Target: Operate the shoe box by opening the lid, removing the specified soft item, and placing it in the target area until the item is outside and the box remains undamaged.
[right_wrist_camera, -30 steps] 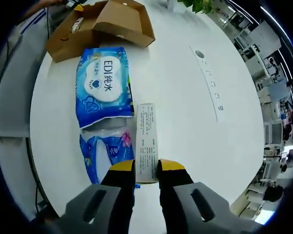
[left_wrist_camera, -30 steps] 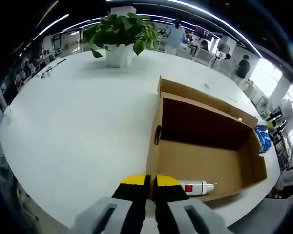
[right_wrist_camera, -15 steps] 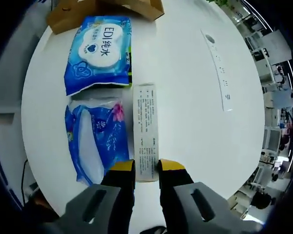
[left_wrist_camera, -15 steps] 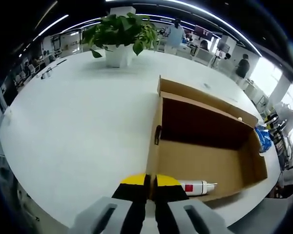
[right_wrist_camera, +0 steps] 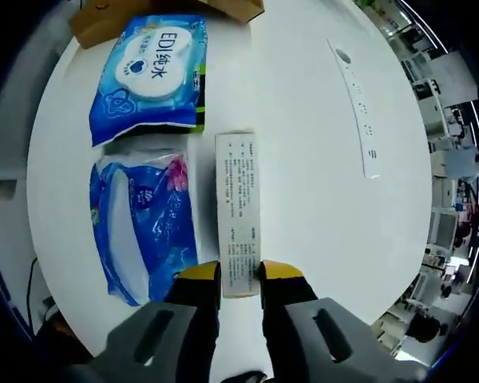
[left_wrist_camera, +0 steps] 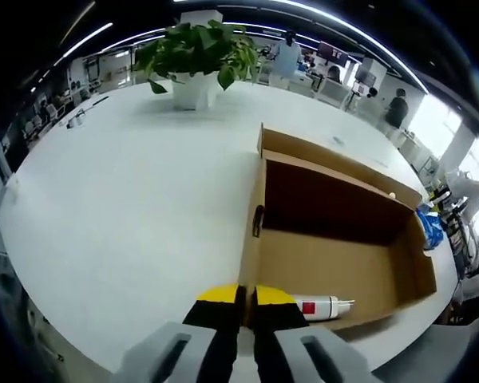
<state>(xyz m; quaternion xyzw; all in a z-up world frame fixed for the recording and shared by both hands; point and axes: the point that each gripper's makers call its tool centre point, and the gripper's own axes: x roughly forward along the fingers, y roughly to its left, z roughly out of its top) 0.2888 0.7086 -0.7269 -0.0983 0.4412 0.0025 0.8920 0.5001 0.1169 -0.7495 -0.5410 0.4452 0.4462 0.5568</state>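
Note:
In the left gripper view the brown shoe box (left_wrist_camera: 335, 263) lies open on the white table, its lid (left_wrist_camera: 335, 163) standing up at the far side. A white tube with a red label (left_wrist_camera: 323, 306) rests inside near the front wall. My left gripper (left_wrist_camera: 246, 299) is shut on the box's near side wall. In the right gripper view my right gripper (right_wrist_camera: 239, 279) is shut on the end of a long white printed carton (right_wrist_camera: 237, 207) lying on the table. Left of it lie a blue wipes pack (right_wrist_camera: 152, 76) and a blue tissue pack (right_wrist_camera: 140, 227). A corner of the box (right_wrist_camera: 168, 12) shows at the top.
A potted plant (left_wrist_camera: 195, 60) stands at the far side of the table. A white slotted strip (right_wrist_camera: 358, 104) runs along the tabletop right of the carton. The table edge (right_wrist_camera: 44, 159) curves just left of the packs. People and desks fill the background.
The right gripper view has shifted, so both blue packs sit higher and further left in it, while the carton stays between the jaws. The left gripper view is unchanged.

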